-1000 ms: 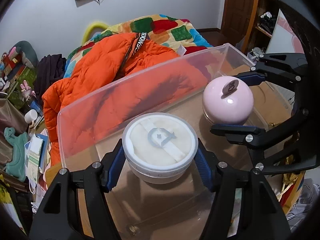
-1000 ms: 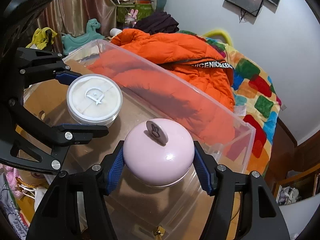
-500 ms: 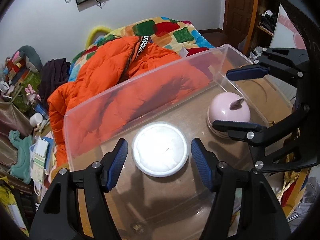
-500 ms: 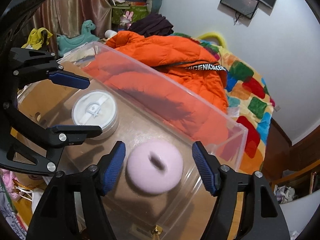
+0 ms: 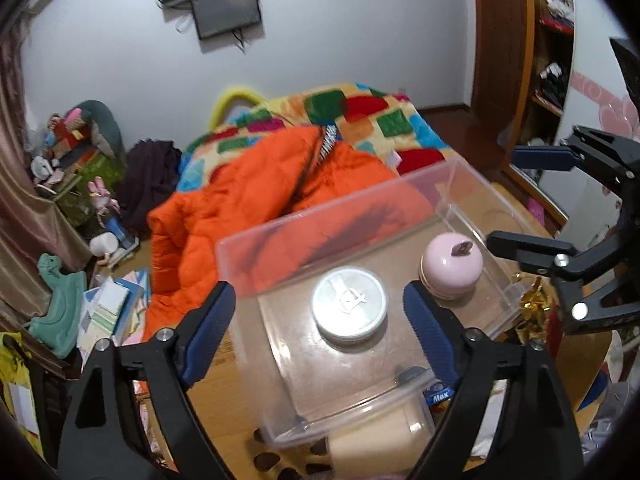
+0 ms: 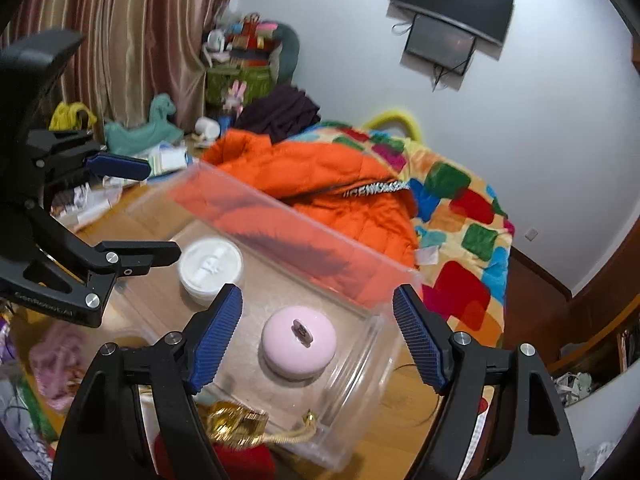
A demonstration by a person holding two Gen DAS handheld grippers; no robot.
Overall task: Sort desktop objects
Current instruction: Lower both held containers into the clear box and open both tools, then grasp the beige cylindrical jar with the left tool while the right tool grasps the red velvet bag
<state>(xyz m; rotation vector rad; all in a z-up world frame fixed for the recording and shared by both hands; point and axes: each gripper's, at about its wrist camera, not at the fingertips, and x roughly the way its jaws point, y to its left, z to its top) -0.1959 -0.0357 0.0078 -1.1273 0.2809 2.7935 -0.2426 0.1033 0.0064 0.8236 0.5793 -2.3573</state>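
A clear plastic box (image 5: 416,200) stands on the wooden table. Inside it lie a round white jar (image 5: 349,307) and a pink domed jar (image 5: 452,269) side by side. The box (image 6: 280,216), the white jar (image 6: 211,267) and the pink jar (image 6: 299,342) also show in the right wrist view. My left gripper (image 5: 320,324) is open and empty, raised above the white jar. My right gripper (image 6: 318,330) is open and empty, raised above the pink jar. The right gripper also shows in the left wrist view (image 5: 528,200), and the left gripper in the right wrist view (image 6: 132,208).
A gold and red ornament (image 6: 236,424) lies by the box's near corner. A beige cylinder (image 5: 380,436) lies in front of the box. An orange jacket (image 5: 256,200) lies on the bed behind. Toys and papers (image 5: 100,308) lie at the left.
Both grippers opened and let go of their jars, which now rest in the box. Both grippers then rose and drew back from the box.
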